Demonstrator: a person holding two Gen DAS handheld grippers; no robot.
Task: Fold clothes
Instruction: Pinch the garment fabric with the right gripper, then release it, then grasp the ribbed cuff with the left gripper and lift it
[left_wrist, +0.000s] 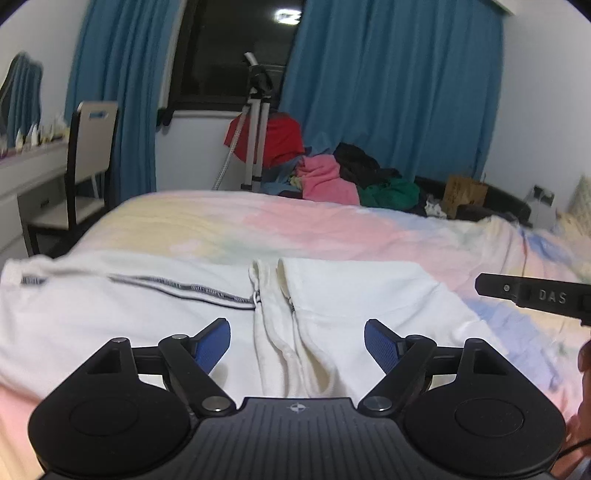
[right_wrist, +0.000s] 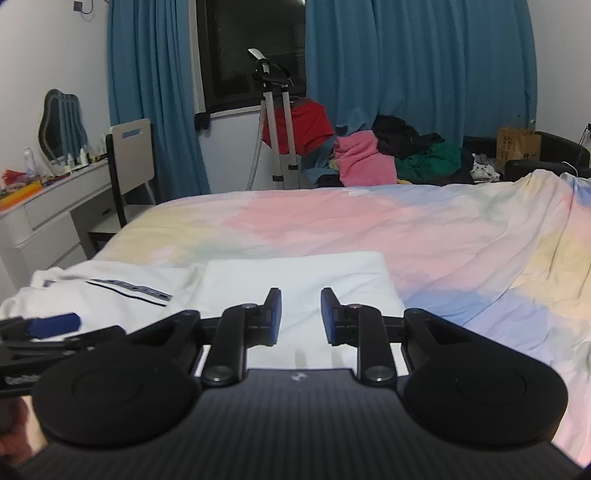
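A white zip-up garment (left_wrist: 147, 325) with a grey printed stripe (left_wrist: 177, 288) lies flat on the pastel bed cover (left_wrist: 314, 221). Its zip edges (left_wrist: 273, 314) run down the middle of the left wrist view. My left gripper (left_wrist: 295, 328) hovers over that zip, jaws wide open and nothing between the blue pads (left_wrist: 214, 343). In the right wrist view the garment's folded right part (right_wrist: 303, 269) lies under my right gripper (right_wrist: 301, 295), whose jaws stand a little apart with nothing between them. The right gripper's finger (left_wrist: 535, 295) shows at the right edge of the left view.
Beyond the bed's far edge are a pile of pink, green, black and red clothes (right_wrist: 369, 158), a white stand (right_wrist: 280, 129), blue curtains (right_wrist: 406, 74) and a paper bag (right_wrist: 517, 146). A chair (right_wrist: 133, 158) and white dresser (right_wrist: 48, 210) stand on the left.
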